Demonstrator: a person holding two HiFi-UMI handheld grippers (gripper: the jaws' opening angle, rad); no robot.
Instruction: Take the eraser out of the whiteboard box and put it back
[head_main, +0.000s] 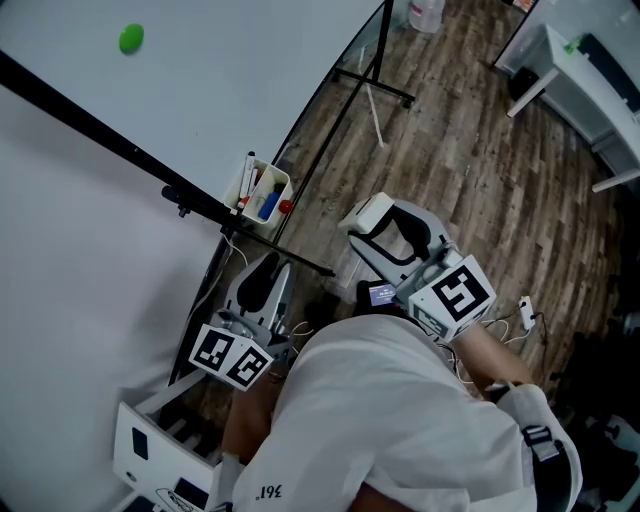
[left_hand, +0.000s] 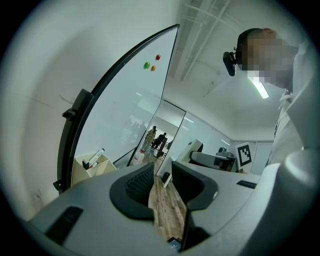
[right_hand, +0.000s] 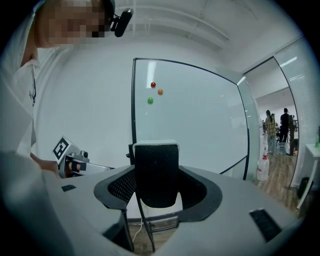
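The whiteboard box (head_main: 262, 190), a cream tray with markers in it, hangs on the whiteboard's (head_main: 200, 90) lower frame; it also shows in the left gripper view as the box (left_hand: 90, 167) at the left. My right gripper (head_main: 385, 228) is shut on the eraser (right_hand: 156, 172), a white-backed block with black felt facing the camera, held well away from the box. The eraser (head_main: 374, 214) shows white in the head view. My left gripper (head_main: 262, 285) hangs below the box, its jaws a little apart with only floor between them.
Black stand legs (head_main: 370, 85) cross the wooden floor. A plastic bottle (head_main: 425, 12) and a white desk (head_main: 590, 90) stand farther off. A white case (head_main: 150, 450) lies at my lower left, cables (head_main: 525, 315) at the right. Magnets (right_hand: 153, 92) dot the board.
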